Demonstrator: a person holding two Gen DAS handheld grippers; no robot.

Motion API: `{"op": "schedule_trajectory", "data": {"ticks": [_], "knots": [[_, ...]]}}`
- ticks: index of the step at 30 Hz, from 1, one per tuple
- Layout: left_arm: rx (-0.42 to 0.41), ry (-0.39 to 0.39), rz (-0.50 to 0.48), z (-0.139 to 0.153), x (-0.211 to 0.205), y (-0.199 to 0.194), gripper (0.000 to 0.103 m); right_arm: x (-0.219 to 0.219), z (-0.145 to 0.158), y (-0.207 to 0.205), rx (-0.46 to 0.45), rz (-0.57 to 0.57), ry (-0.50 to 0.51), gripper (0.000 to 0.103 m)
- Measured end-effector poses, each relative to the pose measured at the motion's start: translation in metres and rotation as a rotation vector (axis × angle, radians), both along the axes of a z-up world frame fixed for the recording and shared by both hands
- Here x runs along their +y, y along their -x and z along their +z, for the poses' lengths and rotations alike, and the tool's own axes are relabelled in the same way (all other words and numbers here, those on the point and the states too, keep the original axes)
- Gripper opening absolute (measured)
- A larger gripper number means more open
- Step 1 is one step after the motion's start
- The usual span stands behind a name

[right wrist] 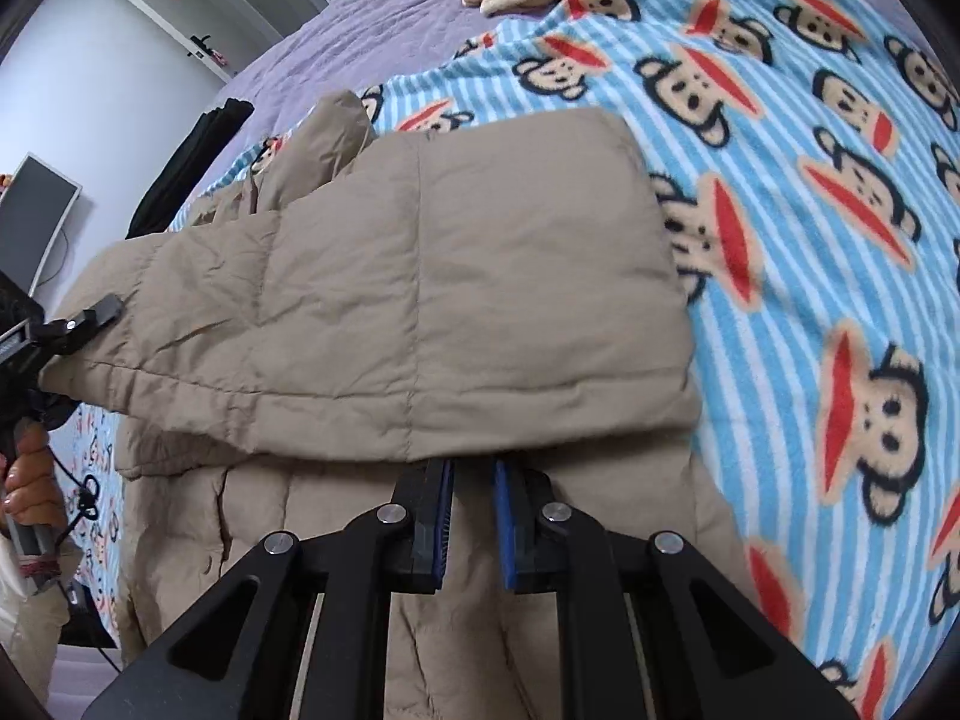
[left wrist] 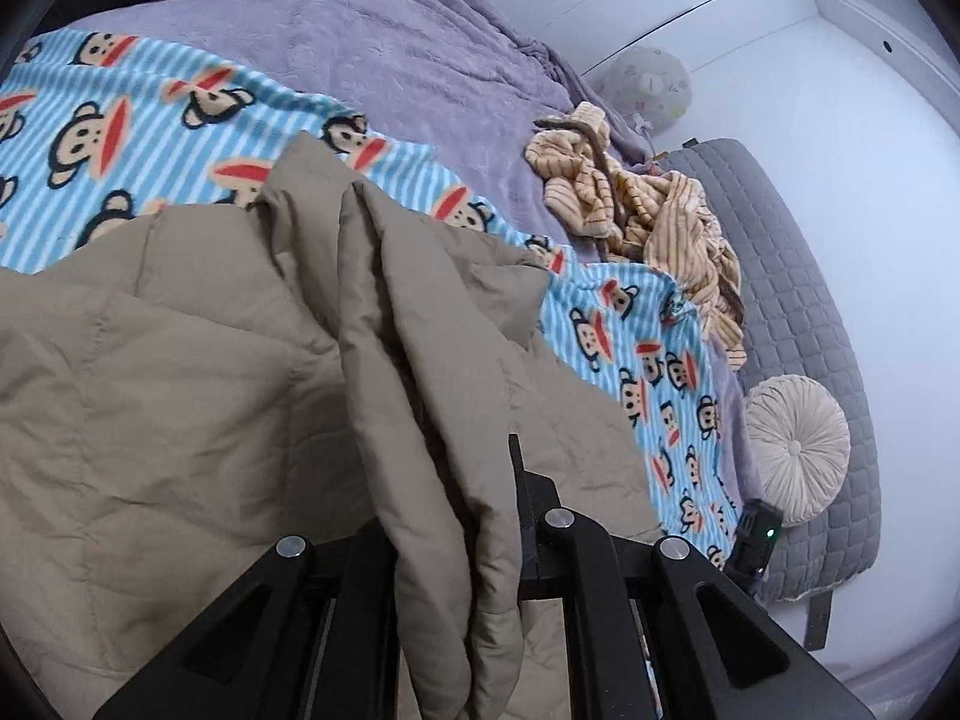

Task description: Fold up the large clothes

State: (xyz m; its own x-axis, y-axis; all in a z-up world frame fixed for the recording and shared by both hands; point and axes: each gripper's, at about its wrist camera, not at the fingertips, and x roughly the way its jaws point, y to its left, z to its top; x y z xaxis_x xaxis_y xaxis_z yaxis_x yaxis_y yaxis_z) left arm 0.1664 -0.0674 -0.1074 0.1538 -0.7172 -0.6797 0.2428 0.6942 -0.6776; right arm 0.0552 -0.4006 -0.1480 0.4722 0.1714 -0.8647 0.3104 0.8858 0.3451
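While the tan quilted jacket (right wrist: 432, 276) lies spread on the blue striped monkey-print blanket (right wrist: 840, 192), left gripper (left wrist: 456, 546) is clamped on a raised fold of it: fabric ridge runs up between the two black fingers and drapes over the near side. From the right wrist view the same gripper (right wrist: 90, 315) shows at the far left edge, pinching the jacket's cuff/corner end, with a hand (right wrist: 30, 480) on its handle below. Right gripper (right wrist: 474, 468) sits low over the jacket, jaws narrowly parted with a visible gap between the blue pads (right wrist: 503, 516), tips right at the edge of the folded-over upper panel; can't tell whether they touch fabric, nothing visibly held between them. Jacket's upper layer is folded across the lower one, crease running left-right just ahead of the right fingertips. Blanket sits on a purple bedspread (left wrist: 384, 42). Beige striped garment (left wrist: 636, 204) is bunched at the blanket's far edge, well apart from the jacket. Round pleated cushion (left wrist: 795, 447) rests on a grey quilted mat (left wrist: 804, 300).
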Motion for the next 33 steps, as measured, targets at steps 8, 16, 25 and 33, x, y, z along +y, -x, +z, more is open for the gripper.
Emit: {"op": "schedule_trajectory", "data": {"ticks": [8,16,25,33], "knots": [[0.090,-0.194,-0.014,-0.074,0.004,0.016,0.012,-0.023,-0.027,-0.010,0.047,-0.006,0.093,0.009],[-0.096,-0.469,0.089,-0.019,0.039,0.028,0.059,-0.019,-0.026,-0.005,0.077,0.012,0.069,0.014],[-0.227,-0.474,0.084,0.010,0.033,0.025,0.059,-0.029,0.032,0.063,0.012,-0.056,0.093,0.043],[-0.217,-0.554,0.054,-0.028,-0.014,0.024,0.059,-0.069,0.021,0.006,-0.085,-0.143,-0.221,0.004]]}}
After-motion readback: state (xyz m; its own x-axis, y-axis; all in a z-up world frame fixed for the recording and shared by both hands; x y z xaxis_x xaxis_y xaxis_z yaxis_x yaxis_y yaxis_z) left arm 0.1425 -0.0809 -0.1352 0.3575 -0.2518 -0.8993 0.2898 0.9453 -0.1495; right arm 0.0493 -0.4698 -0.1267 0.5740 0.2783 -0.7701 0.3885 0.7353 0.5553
